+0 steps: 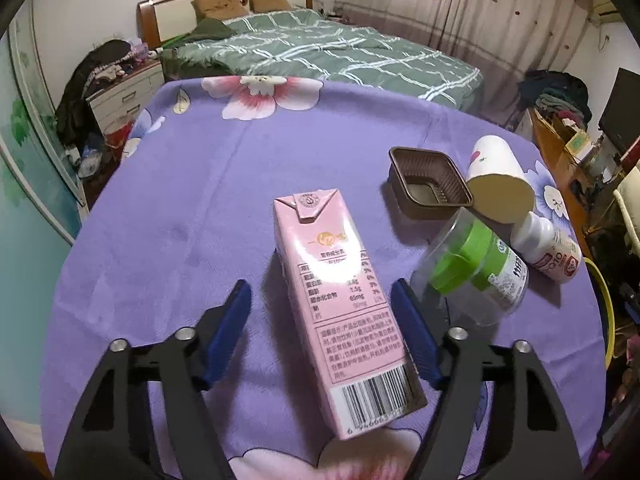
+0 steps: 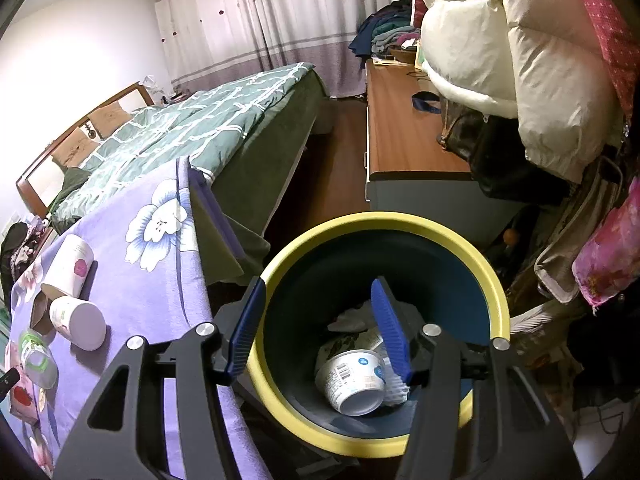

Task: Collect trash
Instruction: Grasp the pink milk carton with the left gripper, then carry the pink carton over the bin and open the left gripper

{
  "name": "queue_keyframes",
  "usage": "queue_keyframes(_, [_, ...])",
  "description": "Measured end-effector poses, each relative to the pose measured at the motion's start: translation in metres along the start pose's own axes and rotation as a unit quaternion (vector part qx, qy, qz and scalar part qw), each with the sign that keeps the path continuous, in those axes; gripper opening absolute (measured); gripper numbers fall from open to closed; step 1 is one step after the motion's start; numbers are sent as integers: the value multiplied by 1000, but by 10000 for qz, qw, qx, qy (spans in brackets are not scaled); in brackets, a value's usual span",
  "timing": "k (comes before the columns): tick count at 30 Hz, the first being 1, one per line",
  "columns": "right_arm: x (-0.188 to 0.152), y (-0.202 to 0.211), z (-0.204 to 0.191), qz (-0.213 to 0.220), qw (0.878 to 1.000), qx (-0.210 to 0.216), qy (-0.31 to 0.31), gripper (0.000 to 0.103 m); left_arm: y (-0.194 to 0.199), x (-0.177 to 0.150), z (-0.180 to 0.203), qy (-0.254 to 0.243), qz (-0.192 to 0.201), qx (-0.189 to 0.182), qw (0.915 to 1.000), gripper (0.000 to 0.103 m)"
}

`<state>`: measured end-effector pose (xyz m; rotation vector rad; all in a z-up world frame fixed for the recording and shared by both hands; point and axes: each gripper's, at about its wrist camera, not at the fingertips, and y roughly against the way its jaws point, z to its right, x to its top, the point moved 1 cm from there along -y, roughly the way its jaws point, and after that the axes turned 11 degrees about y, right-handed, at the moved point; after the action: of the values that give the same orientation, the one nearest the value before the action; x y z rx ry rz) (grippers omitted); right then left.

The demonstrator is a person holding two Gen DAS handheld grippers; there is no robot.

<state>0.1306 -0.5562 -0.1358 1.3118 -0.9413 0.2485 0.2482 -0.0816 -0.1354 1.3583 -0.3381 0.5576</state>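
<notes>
A pink milk carton (image 1: 340, 312) lies on the purple flowered tablecloth (image 1: 180, 220), its top pointing away. My left gripper (image 1: 320, 284) is open around it: the right pad (image 1: 412, 328) sits at its edge and cloth shows beside the left pad (image 1: 232, 328). To the right lie a brown plastic tray (image 1: 428, 184), a paper cup (image 1: 500, 180), a clear jar with a green lid (image 1: 472, 272) and a white bottle (image 1: 548, 248). My right gripper (image 2: 318, 284) hangs open and empty over the yellow-rimmed bin (image 2: 492, 276), which holds a white cup (image 2: 354, 376) and crumpled paper (image 2: 348, 320).
The bin stands beside the table's right edge (image 2: 200, 280). A bed with a green checked quilt (image 1: 320, 52) lies beyond the table. A wooden desk (image 2: 404, 132), a hanging white down jacket (image 2: 500, 48) and piled clothes crowd the right side. A nightstand (image 1: 124, 92) stands at the far left.
</notes>
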Motion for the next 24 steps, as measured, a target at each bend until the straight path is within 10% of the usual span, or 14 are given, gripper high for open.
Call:
queue_keyframes(8, [-3,0,-1,-44,10000,37,46,53,-8,0,6,-281,-230,-137,9992,38])
queue_keyframes(24, [-12,18,14,27,10000,25,-29,53,97,-30,53,-1263,476,-901,9867,38])
